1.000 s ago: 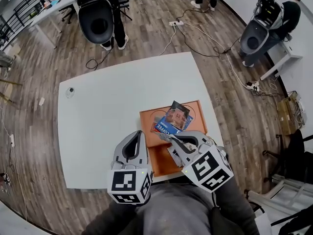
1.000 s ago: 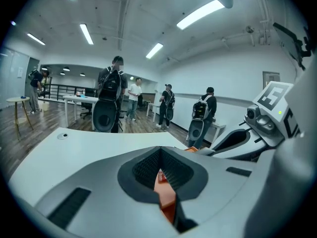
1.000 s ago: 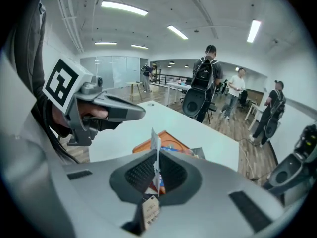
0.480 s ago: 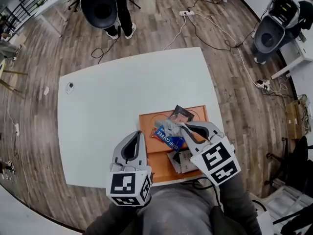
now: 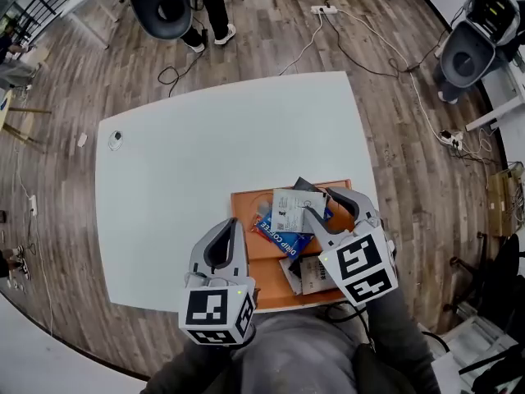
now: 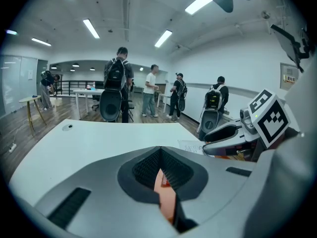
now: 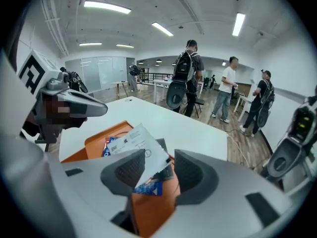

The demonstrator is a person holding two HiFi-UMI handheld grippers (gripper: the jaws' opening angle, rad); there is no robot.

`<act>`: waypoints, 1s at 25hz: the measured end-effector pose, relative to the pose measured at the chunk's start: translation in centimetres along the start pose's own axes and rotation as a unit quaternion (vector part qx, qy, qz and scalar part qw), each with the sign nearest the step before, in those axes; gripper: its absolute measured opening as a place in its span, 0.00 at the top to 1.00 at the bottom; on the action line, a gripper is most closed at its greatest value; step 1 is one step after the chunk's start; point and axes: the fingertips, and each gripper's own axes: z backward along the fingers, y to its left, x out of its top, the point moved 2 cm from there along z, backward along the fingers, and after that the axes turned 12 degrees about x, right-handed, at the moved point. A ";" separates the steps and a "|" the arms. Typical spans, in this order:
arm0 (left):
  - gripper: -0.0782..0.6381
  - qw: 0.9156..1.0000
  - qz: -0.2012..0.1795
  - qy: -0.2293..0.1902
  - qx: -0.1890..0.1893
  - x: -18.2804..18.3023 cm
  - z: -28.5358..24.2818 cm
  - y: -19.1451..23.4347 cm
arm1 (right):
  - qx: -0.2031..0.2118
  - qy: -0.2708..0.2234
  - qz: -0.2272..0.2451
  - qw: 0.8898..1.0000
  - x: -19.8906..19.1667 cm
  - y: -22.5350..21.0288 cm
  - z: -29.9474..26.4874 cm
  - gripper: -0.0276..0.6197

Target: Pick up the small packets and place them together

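Observation:
An orange tray (image 5: 258,203) at the table's near edge holds the small packets. A white packet (image 5: 289,210) lies on a blue drip-coffee packet (image 5: 276,236), with a dark packet (image 5: 309,189) behind them and another pale packet (image 5: 310,274) nearer me. My right gripper (image 5: 320,203) has just been opening. In the right gripper view the white packet (image 7: 134,148) still sits between its parted jaws, leaning on the left pad (image 7: 120,172), with the blue packet (image 7: 148,188) below. My left gripper (image 5: 233,225) is shut and empty at the tray's left edge, its tips (image 6: 160,152) meeting over the orange tray.
The white table (image 5: 189,179) stretches far and left of the tray, with a small round object (image 5: 116,138) near its far-left corner. Cables and a power strip (image 5: 326,10) lie on the wood floor beyond. People and black chairs (image 5: 162,0) stand farther off.
The right gripper carried the white packet away from me over the tray and its jaws parted, so the packet now rests on the blue one. The pale packet nearer me is uncovered.

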 end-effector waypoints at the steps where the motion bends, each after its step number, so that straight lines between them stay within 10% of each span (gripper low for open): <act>1: 0.90 1.000 0.001 0.000 0.002 -0.1 0.0 0.1 | -0.004 -0.003 -0.002 1.000 0.0 -0.2 0.0 0.69; 25: 0.90 0.998 -0.015 -0.015 -0.062 -1.5 3.4 -1.0 | -0.069 -0.019 -0.024 0.997 -2.2 4.0 4.4 0.69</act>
